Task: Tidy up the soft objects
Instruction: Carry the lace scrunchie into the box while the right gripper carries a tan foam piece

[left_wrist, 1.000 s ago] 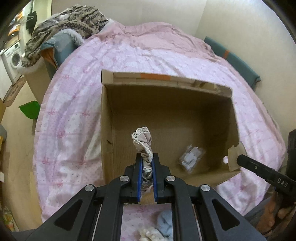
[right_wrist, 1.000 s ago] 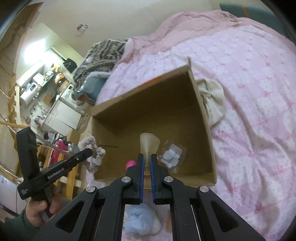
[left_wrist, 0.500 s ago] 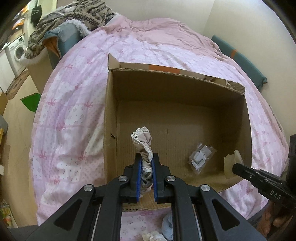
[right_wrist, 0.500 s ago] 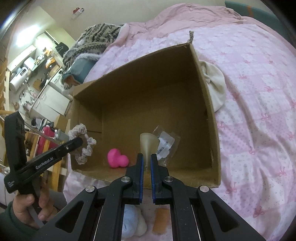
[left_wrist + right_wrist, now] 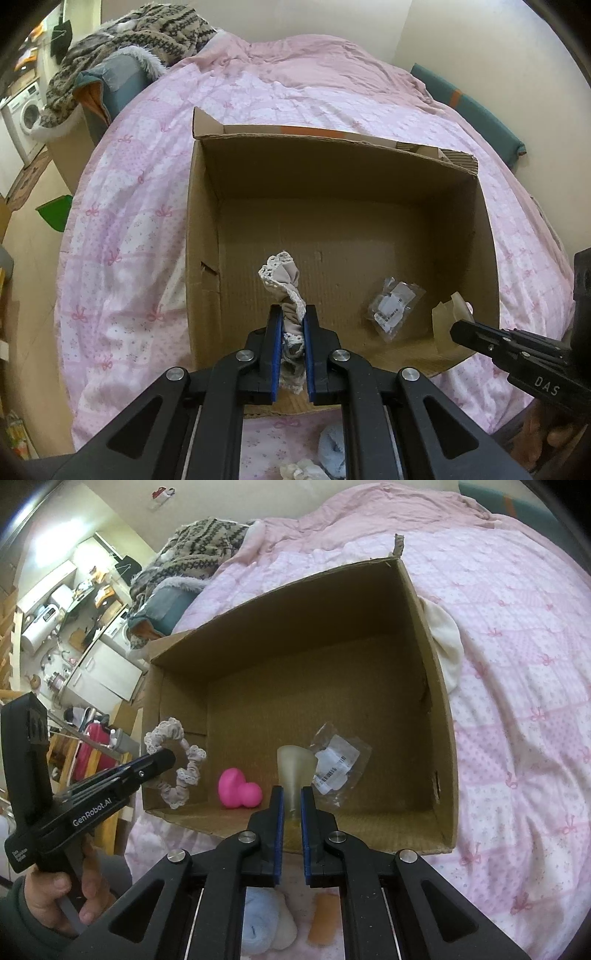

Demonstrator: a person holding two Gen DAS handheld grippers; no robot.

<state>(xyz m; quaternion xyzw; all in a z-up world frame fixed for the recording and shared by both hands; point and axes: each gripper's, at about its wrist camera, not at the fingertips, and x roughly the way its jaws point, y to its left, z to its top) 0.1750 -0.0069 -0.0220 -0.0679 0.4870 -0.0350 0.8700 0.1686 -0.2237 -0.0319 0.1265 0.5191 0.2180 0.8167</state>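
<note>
Left claw: we see our left gripper point(image 5: 290, 325) clamped on a lace-trimmed beige scrunchie point(image 5: 284, 280), its blue pads pressing the fabric from both sides.
Scrunchie: it sticks out ahead of the left fingertips, over the near-left part of the cardboard box point(image 5: 205, 236); in the right wrist view the scrunchie point(image 5: 177, 760) hangs as a loop at the tip of the left gripper point(image 5: 162, 758), just at the box's near-left corner.
Right claw: we see our right gripper point(image 5: 292, 801) closed on a translucent, cream-coloured soft cone-shaped piece point(image 5: 295, 768), which flares out beyond the fingertips.
Box floor: ahead of the right claw and slightly to its left lies a pink heart-shaped toy point(image 5: 238, 788); just to its right lies a clear plastic packet with a white label point(image 5: 338, 764).
Behind the claws: a light blue fuzzy item point(image 5: 258, 923) and a small orange piece point(image 5: 322, 919) lie on the pink quilt point(image 5: 517, 701), below the right claw's arms.
Right of the box: a cream cloth point(image 5: 447, 642) lies against the outer wall.
</note>
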